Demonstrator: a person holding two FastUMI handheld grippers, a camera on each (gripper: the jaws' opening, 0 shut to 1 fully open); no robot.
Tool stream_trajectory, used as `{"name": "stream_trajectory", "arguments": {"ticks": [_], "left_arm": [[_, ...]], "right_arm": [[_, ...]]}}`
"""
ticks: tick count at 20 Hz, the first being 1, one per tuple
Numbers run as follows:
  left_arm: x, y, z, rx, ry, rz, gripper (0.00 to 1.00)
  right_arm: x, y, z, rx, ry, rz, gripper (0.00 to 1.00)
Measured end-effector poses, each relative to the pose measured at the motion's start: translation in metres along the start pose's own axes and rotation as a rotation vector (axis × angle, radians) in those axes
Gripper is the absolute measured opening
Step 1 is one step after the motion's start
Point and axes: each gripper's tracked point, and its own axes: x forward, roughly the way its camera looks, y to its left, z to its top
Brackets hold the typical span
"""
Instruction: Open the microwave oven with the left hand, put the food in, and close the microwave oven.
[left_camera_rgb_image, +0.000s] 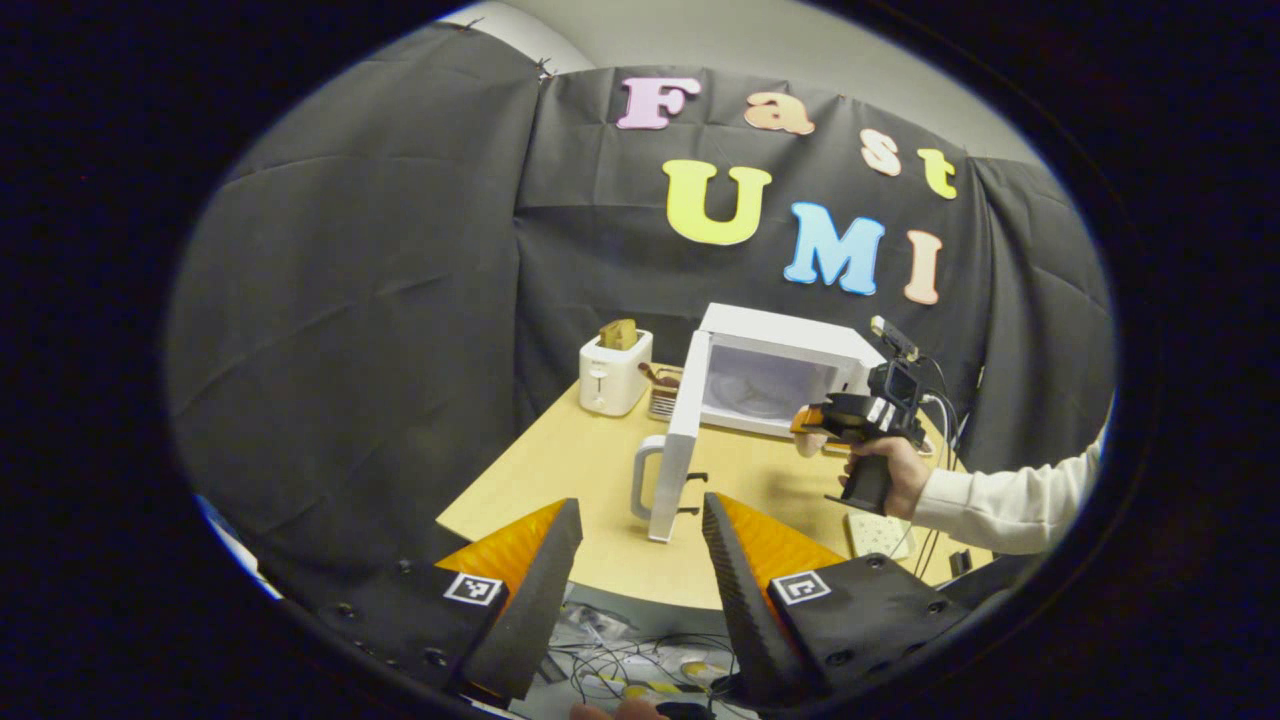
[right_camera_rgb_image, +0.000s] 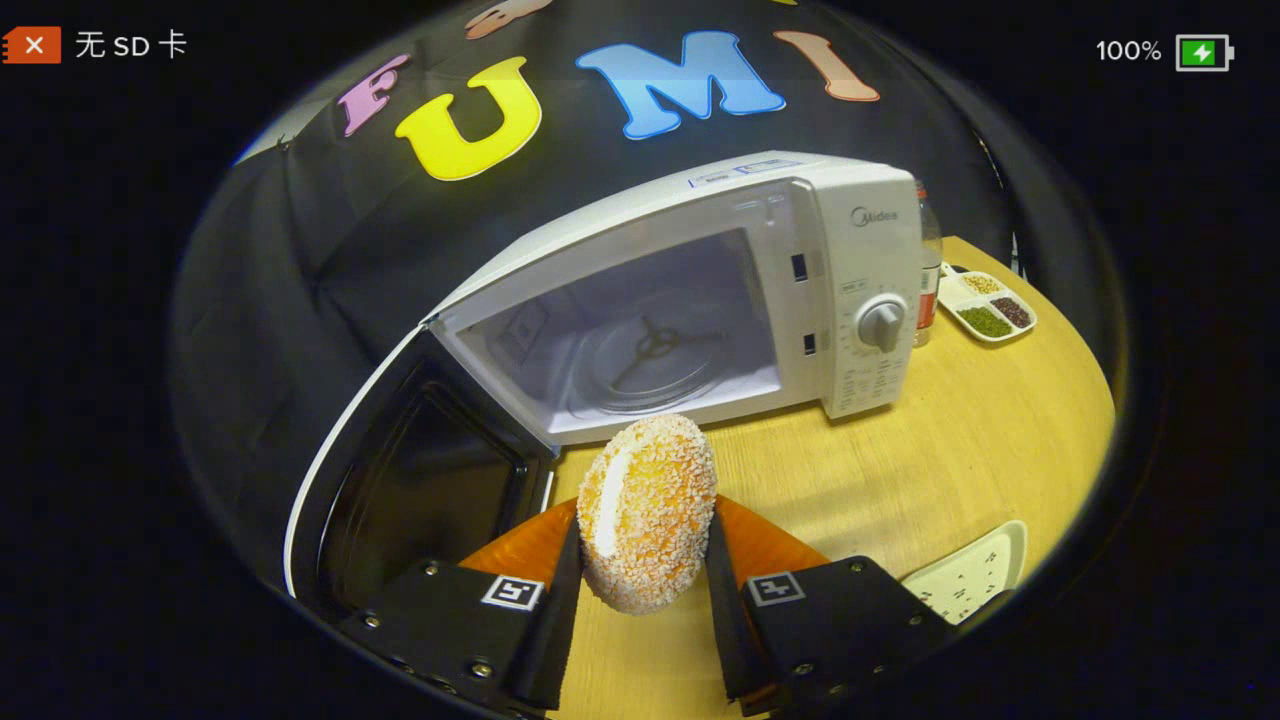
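A white microwave oven (left_camera_rgb_image: 790, 345) (right_camera_rgb_image: 860, 230) stands on the wooden table with its door (left_camera_rgb_image: 675, 450) (right_camera_rgb_image: 400, 480) swung wide open to the left, and its glass turntable (right_camera_rgb_image: 650, 365) is bare. My right gripper (right_camera_rgb_image: 640, 545) is shut on a round crumb-coated bun with a cream stripe (right_camera_rgb_image: 648, 510), held just in front of the oven's opening. In the left gripper view that gripper (left_camera_rgb_image: 805, 425) shows in a hand (left_camera_rgb_image: 900, 470) before the oven. My left gripper (left_camera_rgb_image: 640, 530) is open, drawn back beyond the table's near edge, with nothing between its fingers.
A white toaster with bread (left_camera_rgb_image: 615, 372) and a small rack (left_camera_rgb_image: 662, 392) stand left of the oven. A divided dish of seeds (right_camera_rgb_image: 985, 305) and a bottle (right_camera_rgb_image: 928, 260) sit to its right. A white power strip (right_camera_rgb_image: 975, 580) (left_camera_rgb_image: 880, 535) lies near the table's edge. Cables (left_camera_rgb_image: 640, 665) lie on the floor.
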Motion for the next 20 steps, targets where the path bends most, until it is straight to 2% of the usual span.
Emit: {"name": "stream_trajectory", "arguments": {"ticks": [1, 6, 11, 12, 14, 17, 20], "left_arm": [[0.002, -0.001, -0.002, -0.003, 0.015, 0.015, 0.82], [0.017, -0.020, -0.008, -0.002, 0.086, 0.071, 0.81], [0.017, -0.029, -0.010, -0.002, 0.125, 0.137, 0.83], [0.016, -0.030, -0.011, -0.011, 0.129, 0.150, 0.85], [0.014, -0.031, -0.017, -0.031, 0.145, 0.178, 0.83], [0.009, -0.029, -0.025, -0.044, 0.168, 0.209, 0.83], [0.008, -0.029, -0.031, -0.047, 0.185, 0.224, 0.85]], "right_arm": [[0.014, 0.005, 0.003, 0.025, -0.007, 0.017, 0.59], [0.081, 0.014, 0.025, 0.158, -0.059, 0.057, 0.59], [0.132, 0.017, 0.050, 0.223, -0.167, 0.079, 0.59], [0.139, 0.017, 0.057, 0.230, -0.201, 0.077, 0.59], [0.153, 0.018, 0.065, 0.240, -0.244, 0.081, 0.59], [0.167, 0.013, 0.080, 0.246, -0.311, 0.045, 0.60], [0.181, 0.012, 0.080, 0.255, -0.325, 0.025, 0.60]]}}
